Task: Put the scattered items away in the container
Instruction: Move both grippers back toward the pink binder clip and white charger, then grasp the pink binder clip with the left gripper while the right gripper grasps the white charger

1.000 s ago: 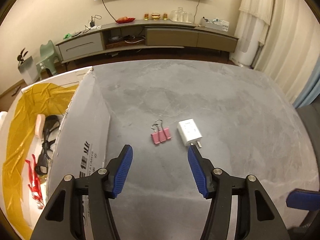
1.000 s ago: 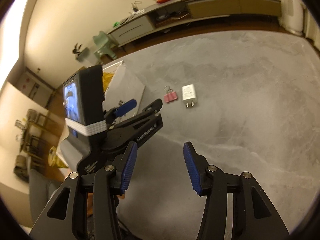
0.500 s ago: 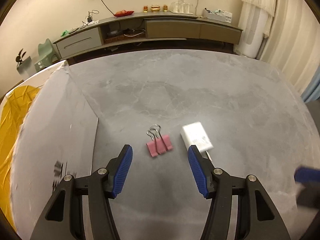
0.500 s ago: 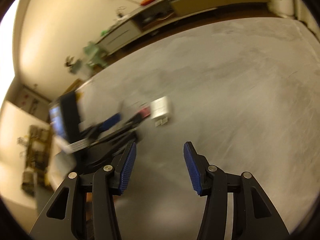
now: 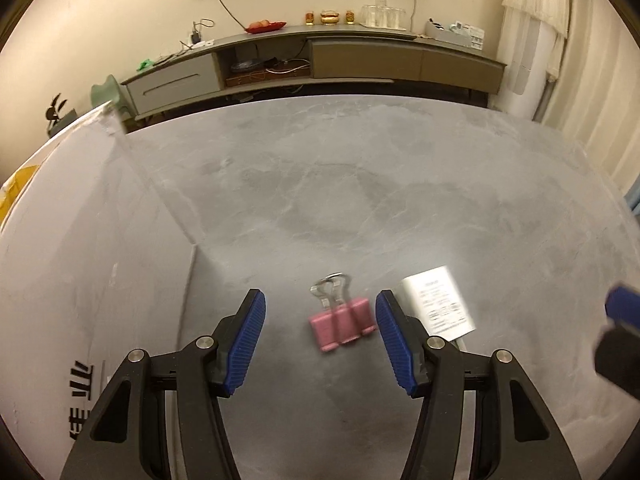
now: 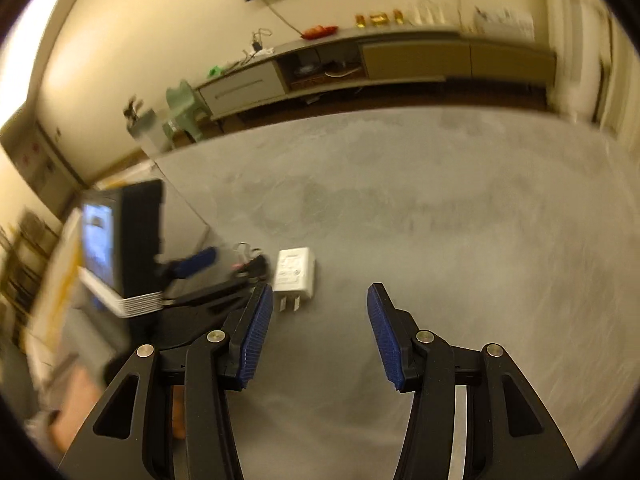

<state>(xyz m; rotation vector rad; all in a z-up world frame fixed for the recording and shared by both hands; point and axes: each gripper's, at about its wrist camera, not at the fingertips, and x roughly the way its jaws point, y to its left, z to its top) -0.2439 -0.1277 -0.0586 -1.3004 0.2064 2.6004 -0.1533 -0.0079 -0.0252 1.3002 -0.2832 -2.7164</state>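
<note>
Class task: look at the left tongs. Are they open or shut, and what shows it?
Open. The left tongs show a wide gap between their blue ribbed pads, with the pink binder clip lying untouched on the grey table.

Black printed characters on box wall (image 5: 80, 392), cropped, unreadable

Left gripper (image 5: 320, 340) and right gripper (image 6: 320, 334) both spread wide, empty

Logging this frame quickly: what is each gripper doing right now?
Left gripper: open, empty, pink binder clip between its fingers.
Right gripper: open, empty, white charger just ahead.
</note>
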